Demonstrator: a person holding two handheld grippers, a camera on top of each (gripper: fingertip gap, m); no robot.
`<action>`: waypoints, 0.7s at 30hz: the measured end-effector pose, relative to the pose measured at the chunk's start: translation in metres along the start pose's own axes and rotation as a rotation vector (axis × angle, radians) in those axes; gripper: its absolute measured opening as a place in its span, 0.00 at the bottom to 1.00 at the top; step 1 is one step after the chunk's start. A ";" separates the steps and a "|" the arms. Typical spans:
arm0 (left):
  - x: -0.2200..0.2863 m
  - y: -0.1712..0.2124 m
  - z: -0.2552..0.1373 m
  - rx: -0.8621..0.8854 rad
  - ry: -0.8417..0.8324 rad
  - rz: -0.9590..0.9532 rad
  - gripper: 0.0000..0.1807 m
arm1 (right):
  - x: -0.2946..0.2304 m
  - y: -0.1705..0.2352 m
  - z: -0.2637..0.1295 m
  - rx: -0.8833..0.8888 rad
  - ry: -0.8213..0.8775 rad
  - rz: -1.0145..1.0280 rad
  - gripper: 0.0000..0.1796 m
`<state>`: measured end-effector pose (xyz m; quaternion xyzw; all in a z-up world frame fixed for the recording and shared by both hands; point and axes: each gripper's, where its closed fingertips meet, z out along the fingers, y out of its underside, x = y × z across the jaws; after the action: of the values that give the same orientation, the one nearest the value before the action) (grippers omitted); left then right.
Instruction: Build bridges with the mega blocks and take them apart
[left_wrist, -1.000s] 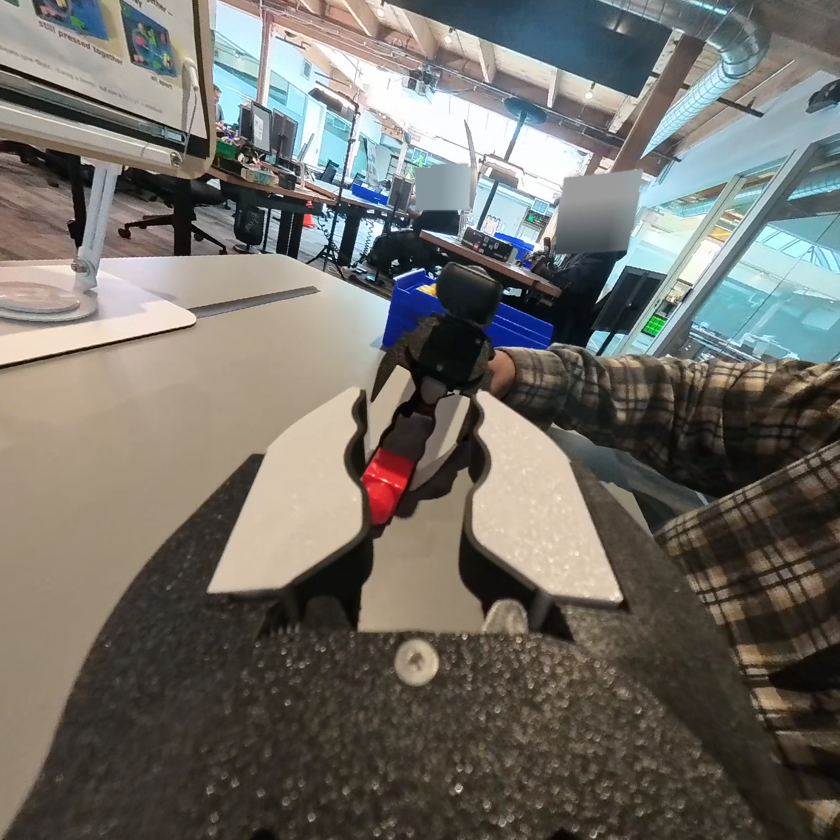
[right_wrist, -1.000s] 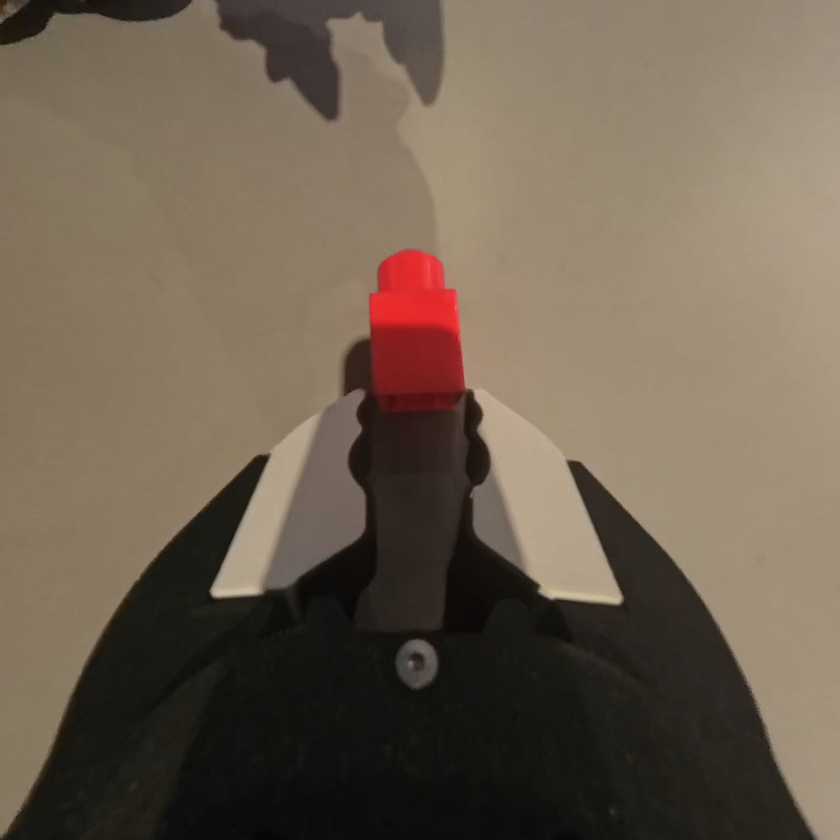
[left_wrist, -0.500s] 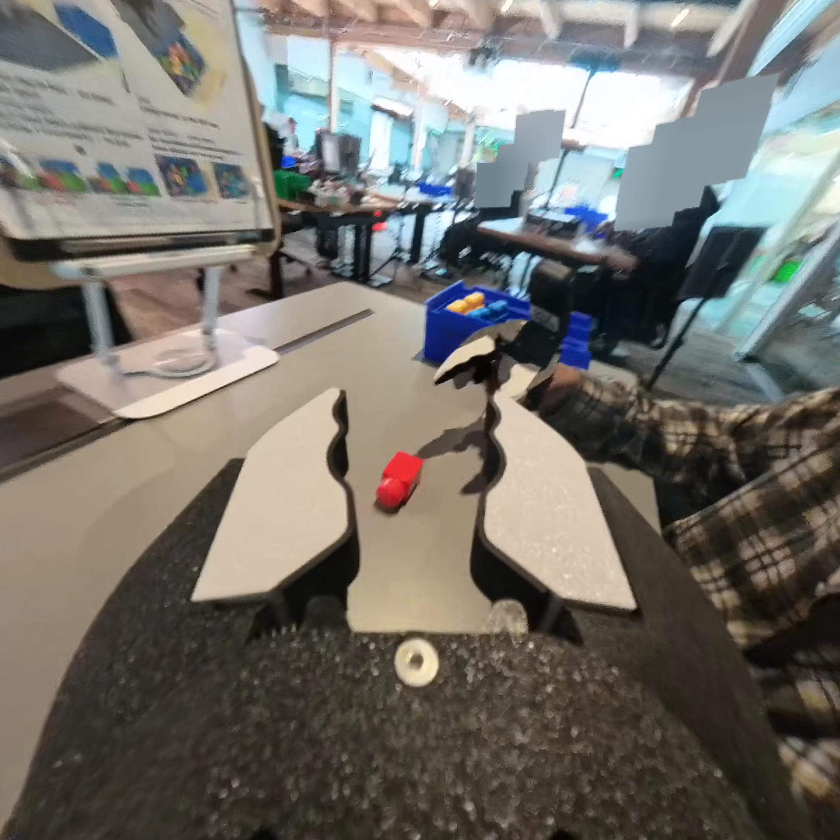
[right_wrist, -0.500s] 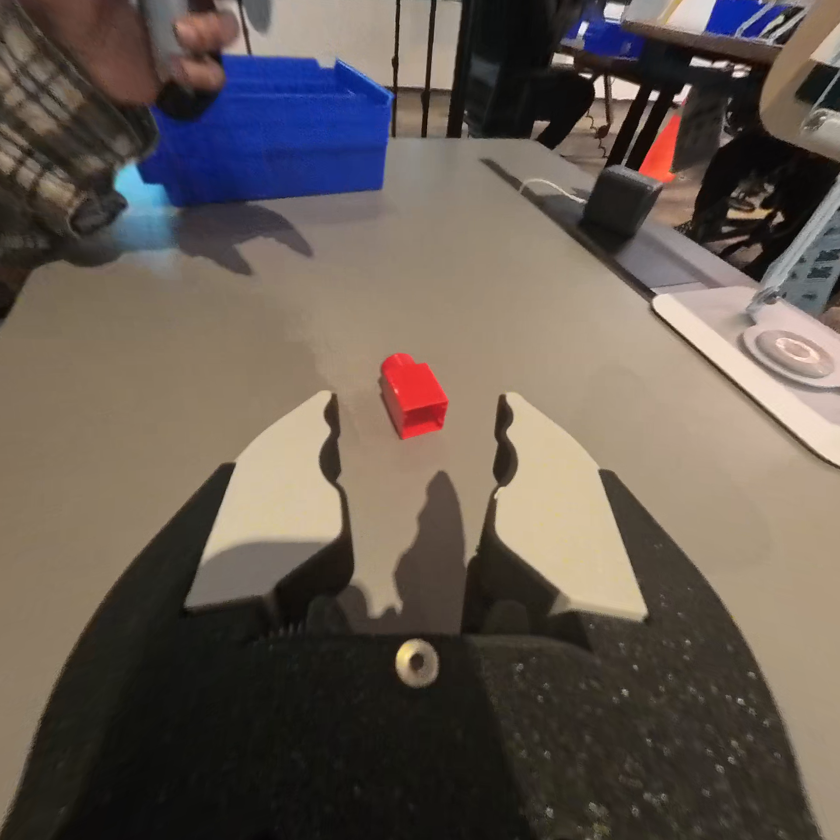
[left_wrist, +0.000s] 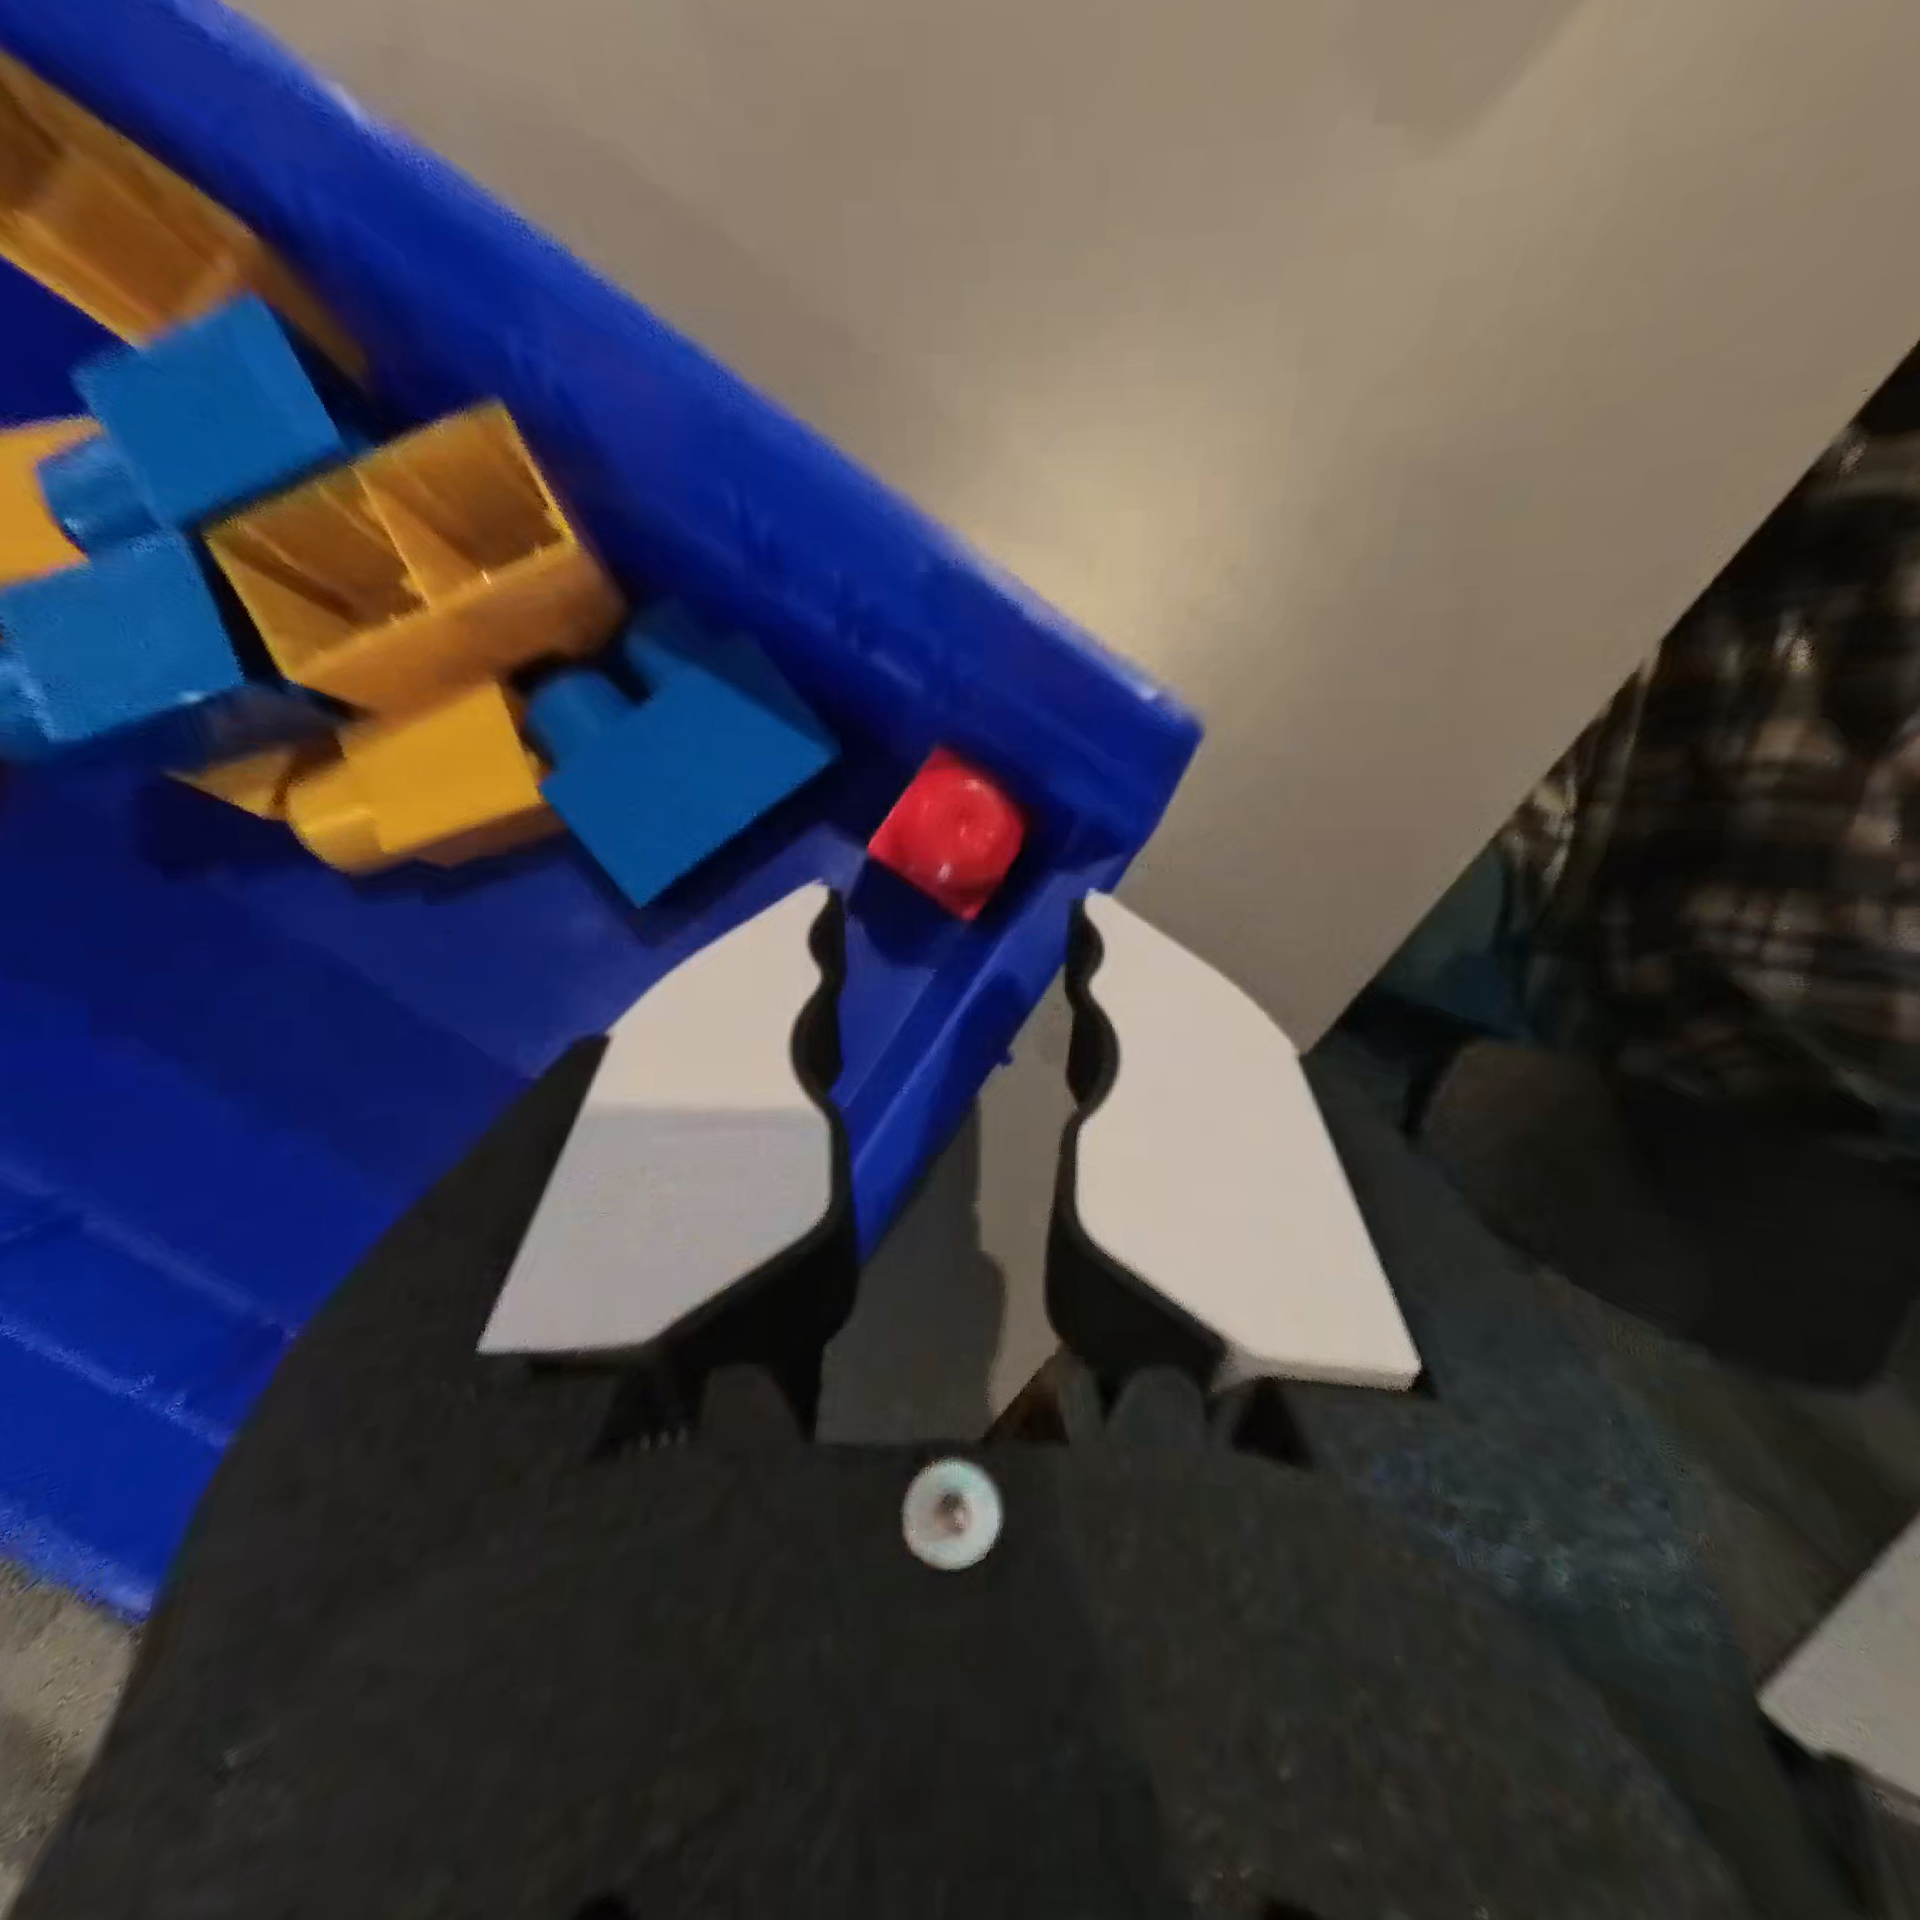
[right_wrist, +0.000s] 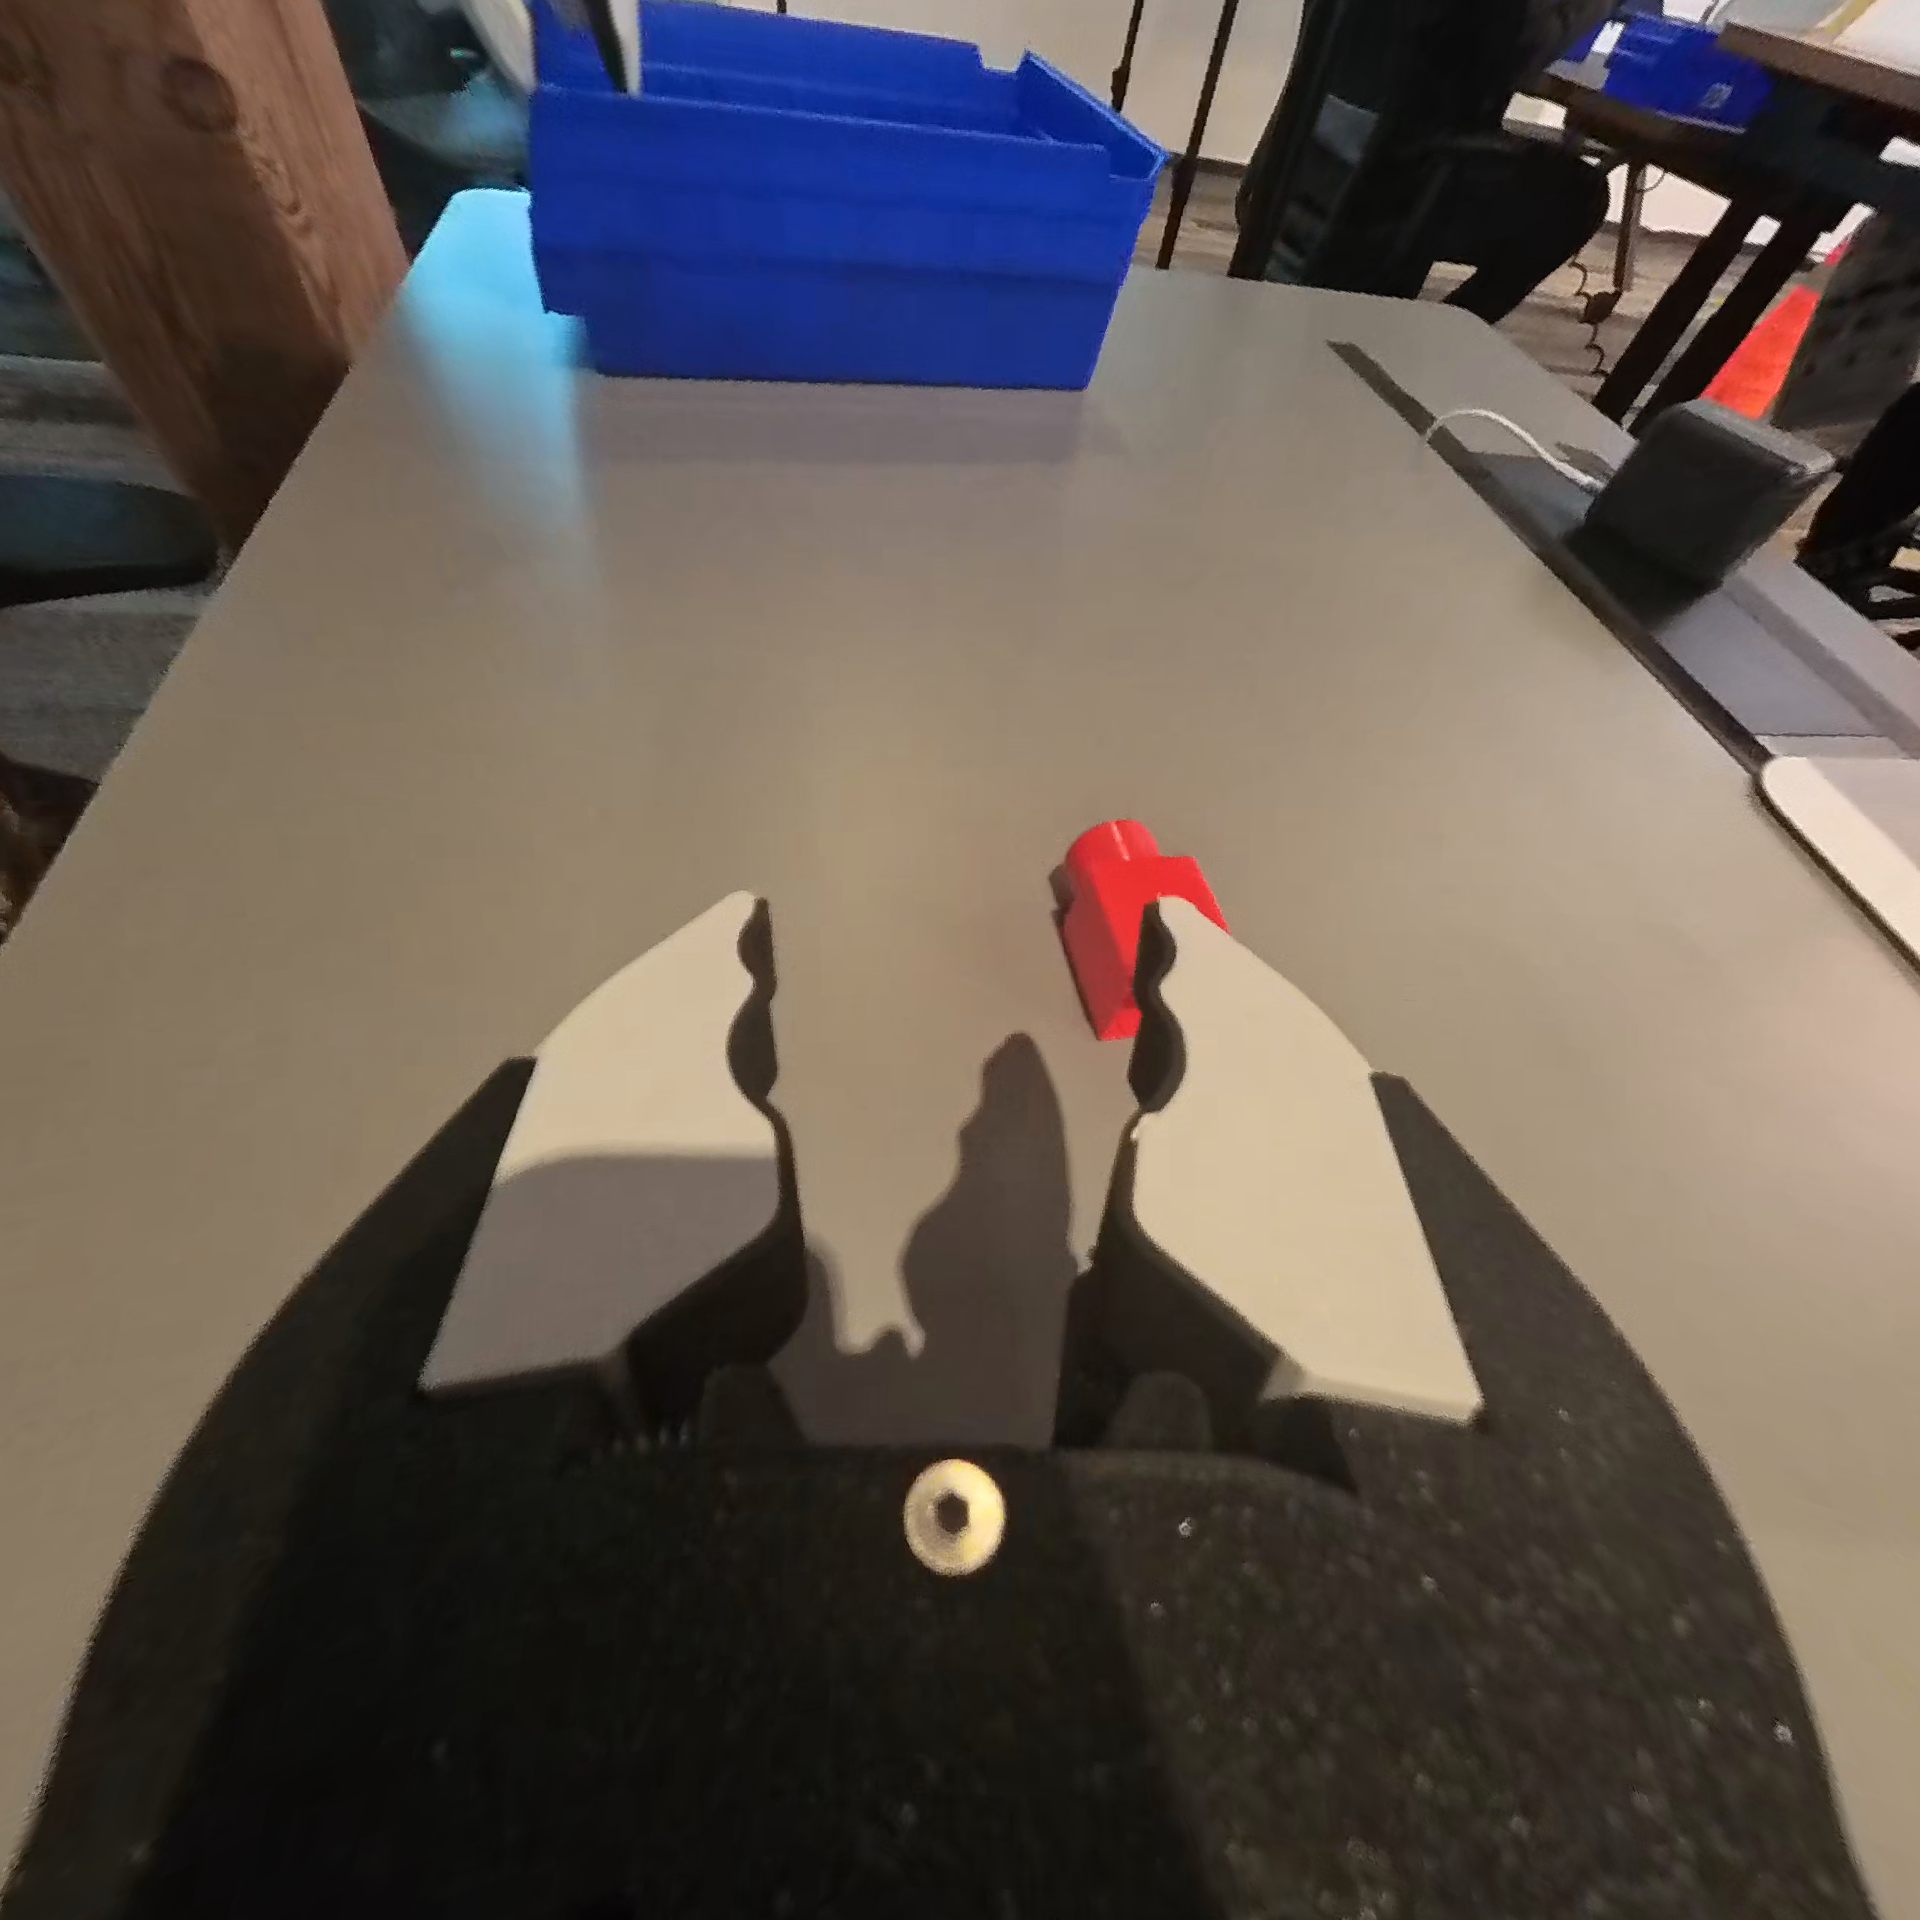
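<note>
Hovering over the blue bin (left_wrist: 727, 499), I had the left tool (left_wrist: 951, 914) spread open and empty, its fingers straddling the bin's near corner wall in the centre of the frame. That was my worry: a descent from there could catch a finger on the wall and shove the bin. A small red block (left_wrist: 948, 831) sat just past the fingertips in that corner, with blue blocks (left_wrist: 675, 769) and yellow blocks (left_wrist: 416, 561) piled at upper left. The right tool (right_wrist: 956, 914) was open and empty too. Another red block (right_wrist: 1117, 935) lay on its side on the tabletop (right_wrist: 831, 623), at centre right, partly behind the right finger rather than between the two, so closing would probably have missed or knocked it.
</note>
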<state>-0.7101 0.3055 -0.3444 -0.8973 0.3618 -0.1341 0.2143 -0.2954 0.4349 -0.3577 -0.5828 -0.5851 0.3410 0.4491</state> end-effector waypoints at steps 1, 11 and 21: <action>-0.002 0.003 0.005 -0.017 0.013 0.009 0.23 | -0.001 -0.001 0.000 0.005 -0.002 -0.002 0.37; 0.004 0.003 0.034 -0.102 0.102 0.096 0.19 | 0.001 -0.001 -0.002 0.032 -0.012 0.026 0.37; -0.014 0.002 0.027 -0.077 0.024 0.030 0.16 | 0.000 -0.001 -0.004 0.037 -0.008 0.019 0.36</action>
<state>-0.7107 0.3222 -0.3699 -0.8977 0.3826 -0.1276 0.1773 -0.2923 0.4349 -0.3558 -0.5786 -0.5748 0.3584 0.4544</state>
